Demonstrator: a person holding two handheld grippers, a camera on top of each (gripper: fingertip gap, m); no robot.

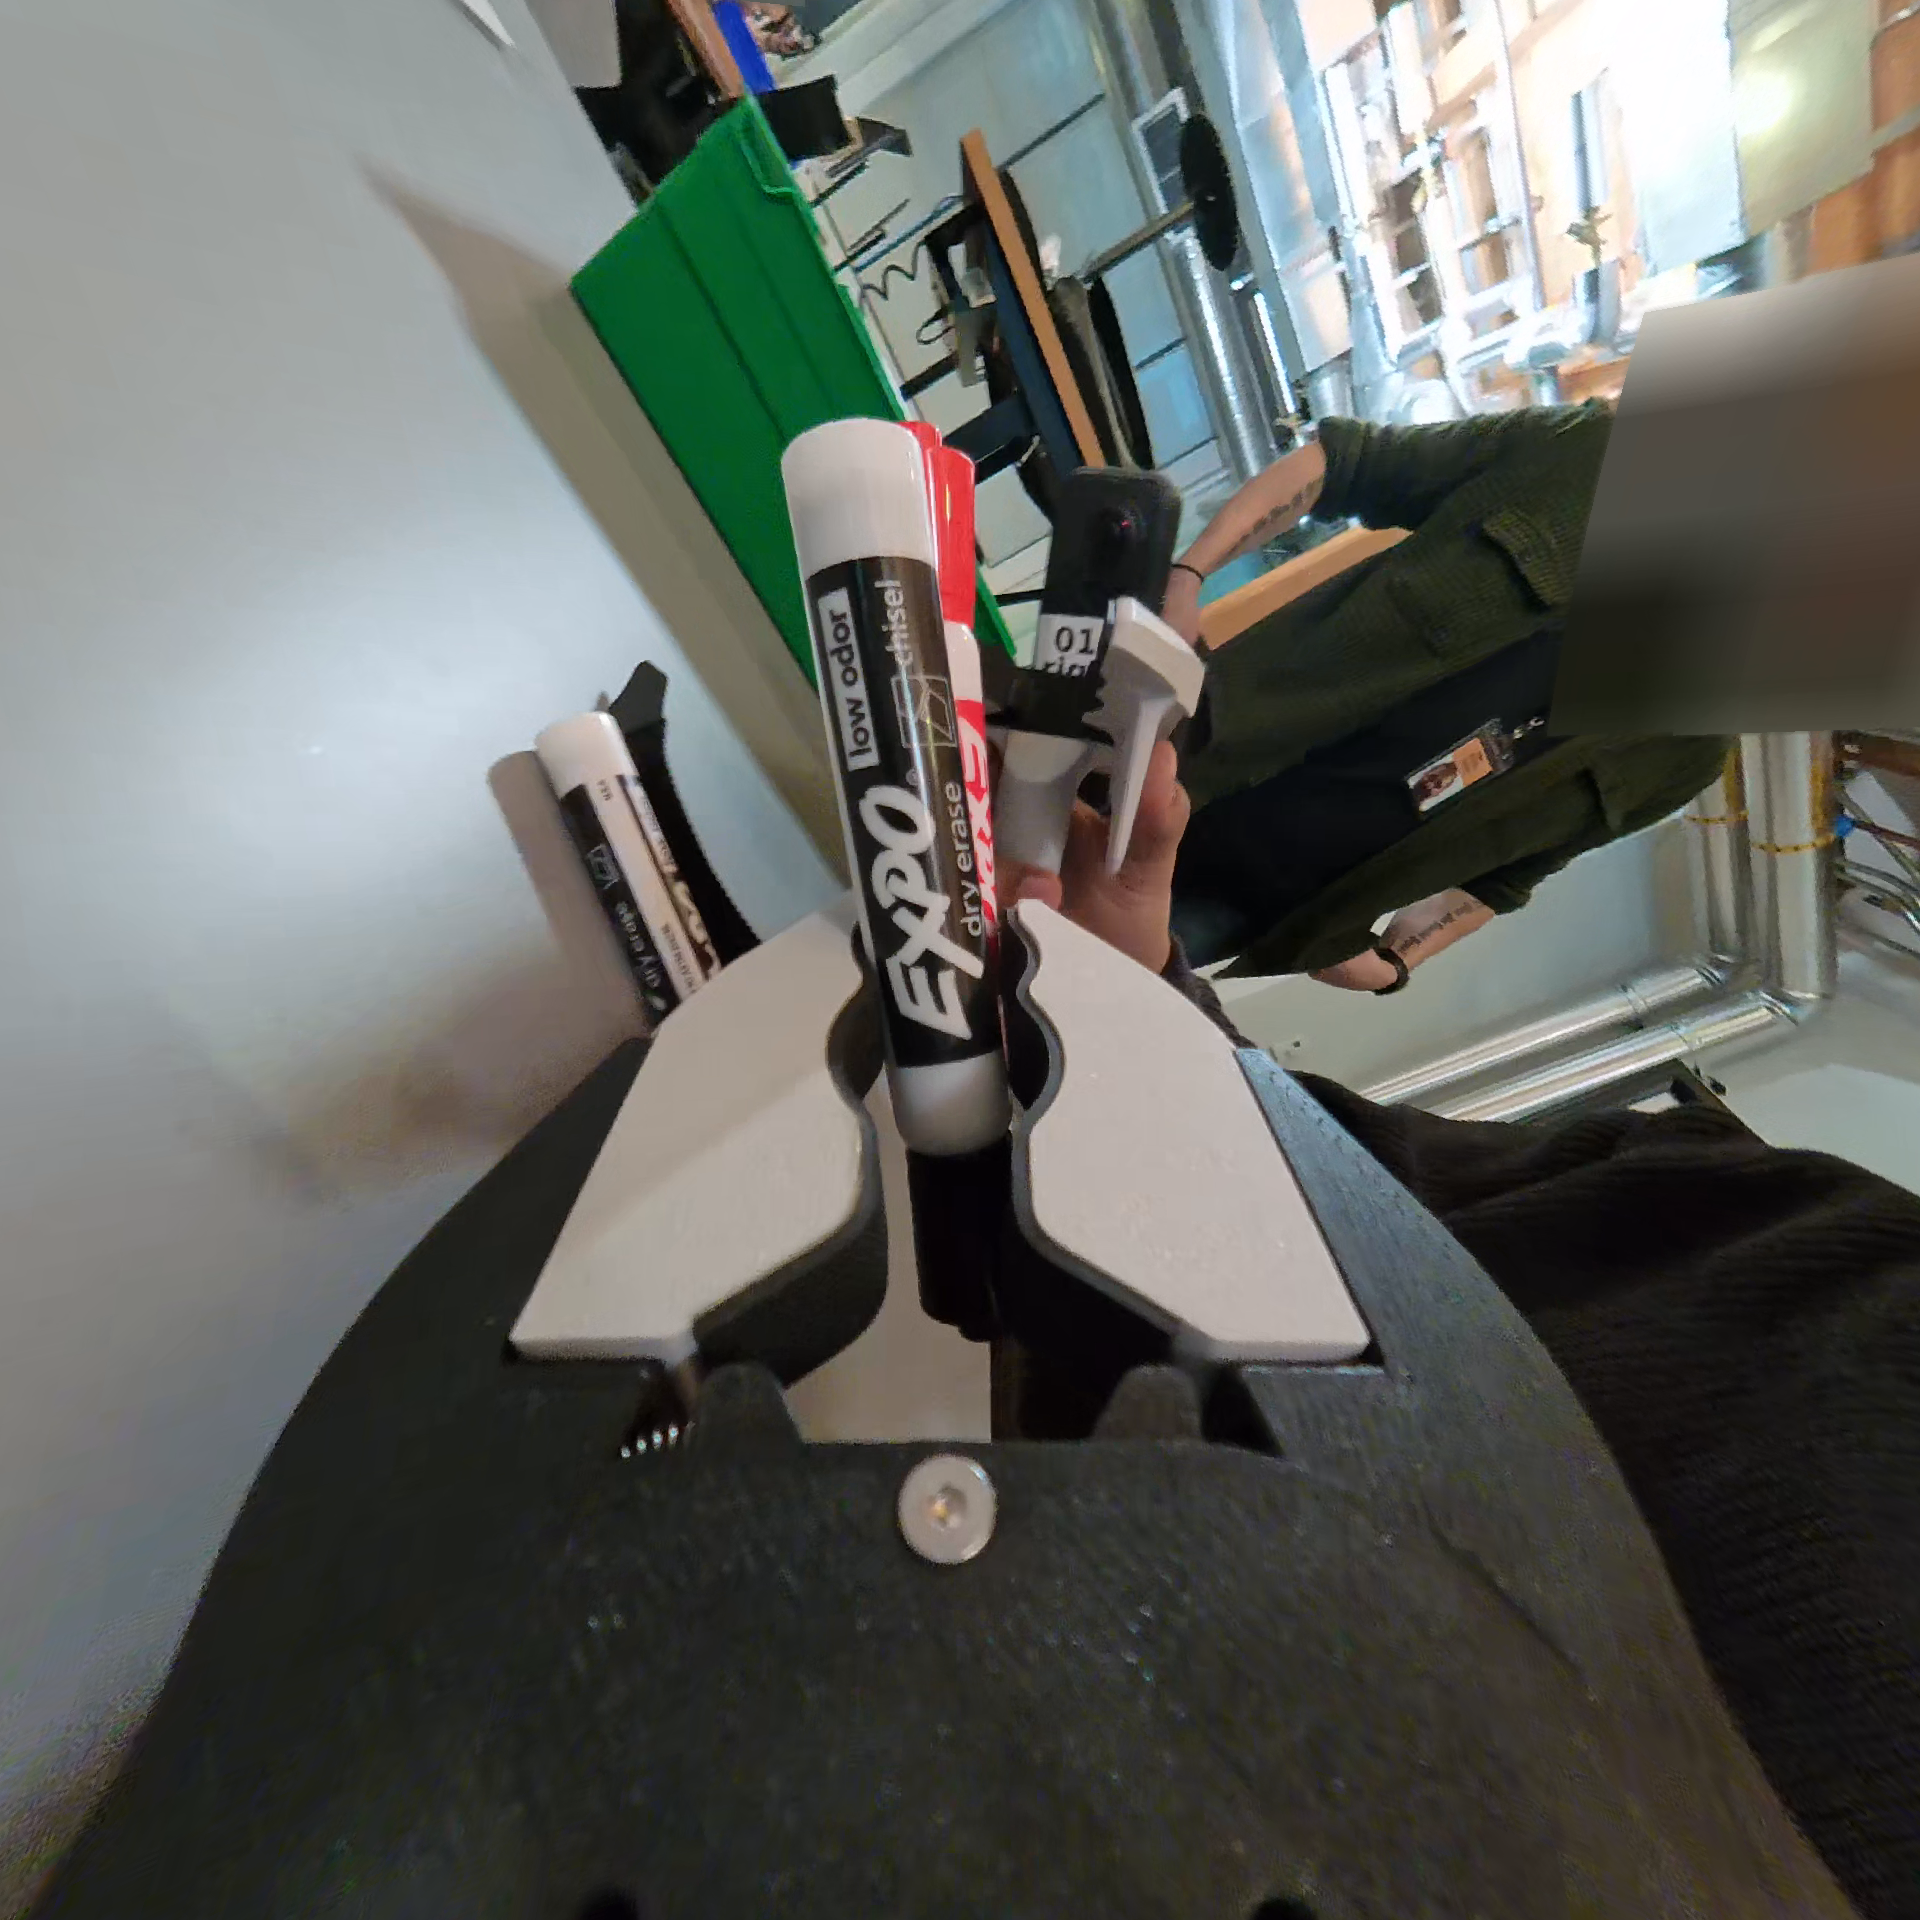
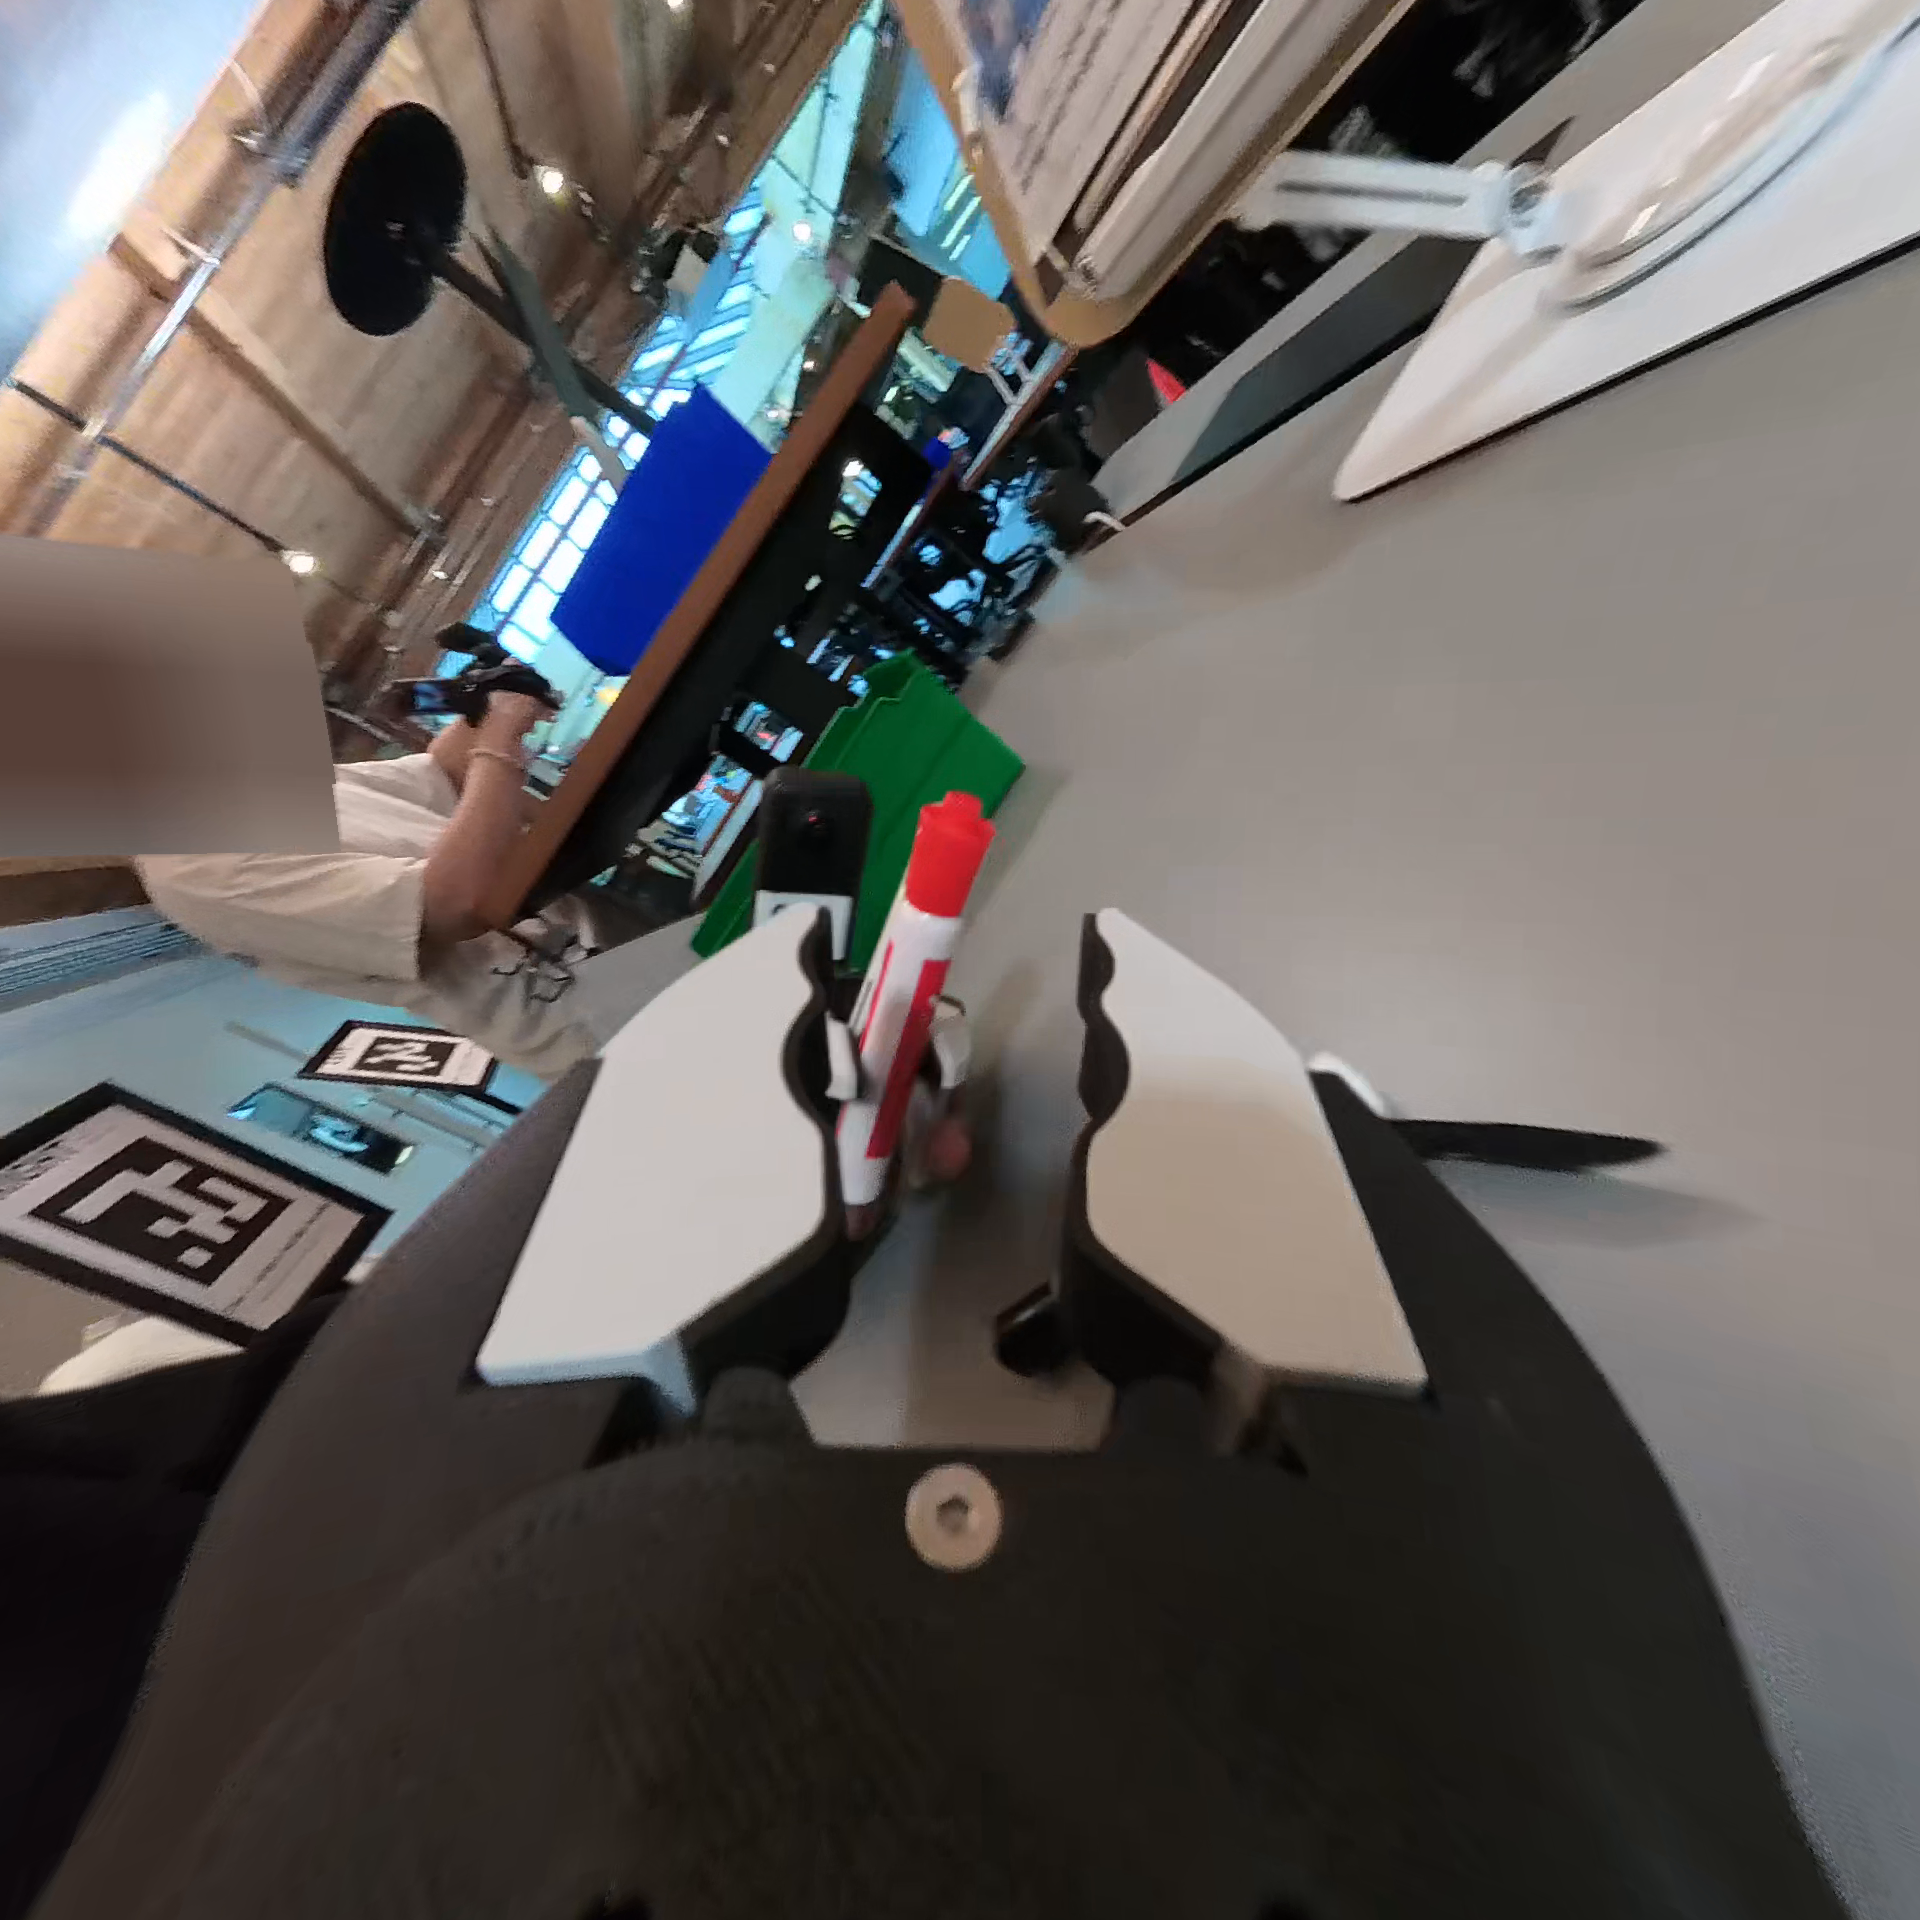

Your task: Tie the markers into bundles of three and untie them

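Note:
My left gripper (image 1: pixel 930 935) is shut on a black-labelled marker (image 1: pixel 904 810) with a red marker (image 1: pixel 961 582) pressed behind it; both stick out forward past the fingertips. Whether a third marker sits behind them I cannot tell. My right gripper (image 2: pixel 956 925) is open and empty, facing the left one. It shows in the left wrist view (image 1: pixel 1086 821) just beyond the markers. In the right wrist view the red marker (image 2: pixel 925 966) stands between the small white fingers of the left gripper (image 2: pixel 896 1049). More markers (image 1: pixel 613 862) and a black strap (image 1: pixel 675 821) lie on the grey table (image 1: pixel 260 623).
A green bin (image 1: pixel 727 364) stands on the table behind the markers and also shows in the right wrist view (image 2: pixel 904 790). The black strap (image 2: pixel 1527 1143) lies to my right. A white monitor base (image 2: pixel 1621 312) is at the far right. People sit nearby. Tip to tip, the grippers are about 7 cm apart.

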